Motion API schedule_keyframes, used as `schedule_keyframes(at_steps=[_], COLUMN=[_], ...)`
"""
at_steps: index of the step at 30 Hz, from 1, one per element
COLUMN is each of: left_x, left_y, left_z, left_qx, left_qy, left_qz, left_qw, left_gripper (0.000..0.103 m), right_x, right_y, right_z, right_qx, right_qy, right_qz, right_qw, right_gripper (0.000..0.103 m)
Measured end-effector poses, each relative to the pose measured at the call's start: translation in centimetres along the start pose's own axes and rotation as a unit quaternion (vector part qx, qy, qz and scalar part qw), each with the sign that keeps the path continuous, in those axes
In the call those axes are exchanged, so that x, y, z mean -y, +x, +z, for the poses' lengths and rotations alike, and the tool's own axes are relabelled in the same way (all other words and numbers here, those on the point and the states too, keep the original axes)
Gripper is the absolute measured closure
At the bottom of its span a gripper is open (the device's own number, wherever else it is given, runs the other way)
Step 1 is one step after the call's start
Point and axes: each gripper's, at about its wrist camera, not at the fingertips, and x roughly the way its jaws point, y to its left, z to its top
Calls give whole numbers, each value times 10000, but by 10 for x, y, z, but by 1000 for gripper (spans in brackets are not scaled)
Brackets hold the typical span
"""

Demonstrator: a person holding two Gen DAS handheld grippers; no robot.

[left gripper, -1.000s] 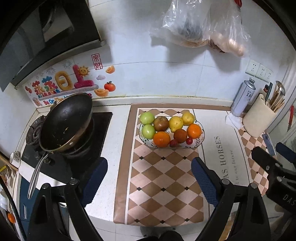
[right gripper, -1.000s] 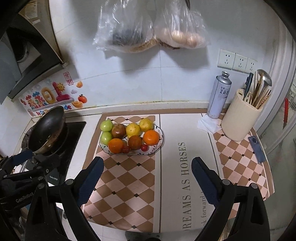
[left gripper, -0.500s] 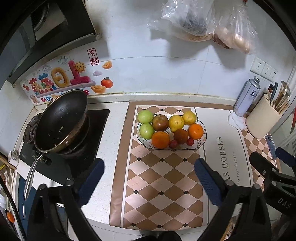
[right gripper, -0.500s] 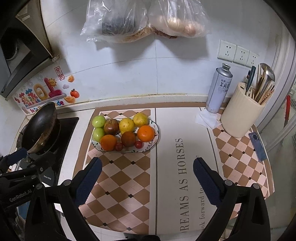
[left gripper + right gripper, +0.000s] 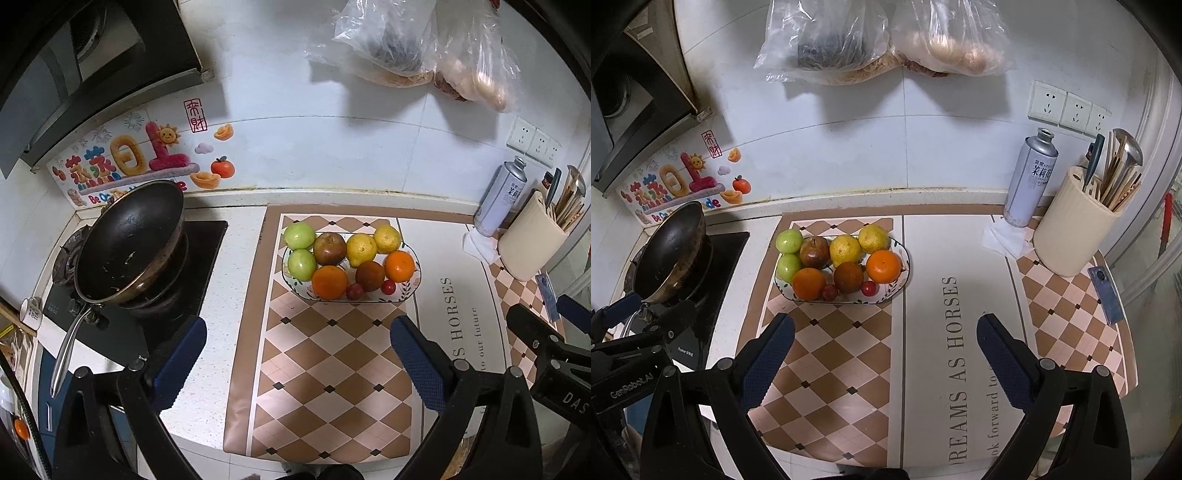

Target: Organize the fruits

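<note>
Kitchen worktop (image 5: 229, 266): fruit plate (image 5: 410, 291) sits beyond both grippers' wide-open, empty fingers (image 5: 181, 354); left pair just spread.

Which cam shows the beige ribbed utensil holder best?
Right wrist: the beige ribbed utensil holder sits whole and large, with its utensils clear. The left wrist view pushes the holder to the right edge, smaller and distorted.

I see a white speckled countertop (image 5: 229, 266) with a checkered mat (image 5: 332, 369) across its middle. On the mat, the fruit plate (image 5: 412, 291) sits at twelve o'clock, the spray can (image 5: 1030, 177), utensil holder (image 5: 1071, 236) and phone (image 5: 1106, 295) toward two. The stove (image 5: 199, 254) lies at nine.
</note>
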Motion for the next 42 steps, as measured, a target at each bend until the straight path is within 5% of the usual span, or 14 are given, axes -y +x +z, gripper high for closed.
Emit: schedule_keyframes(at_steps=[42], left_x=[1], left_y=[-21], left_z=[-17], left_qx=[320], left_qy=[74], left_qz=[181], left_qw=[9993], left_gripper=[1], right_x=[-1], right_y=[-12], right_z=[-18], right_qx=[18], right_qy=[-77], right_qz=[-41], right_qw=[10000], right_gripper=[2])
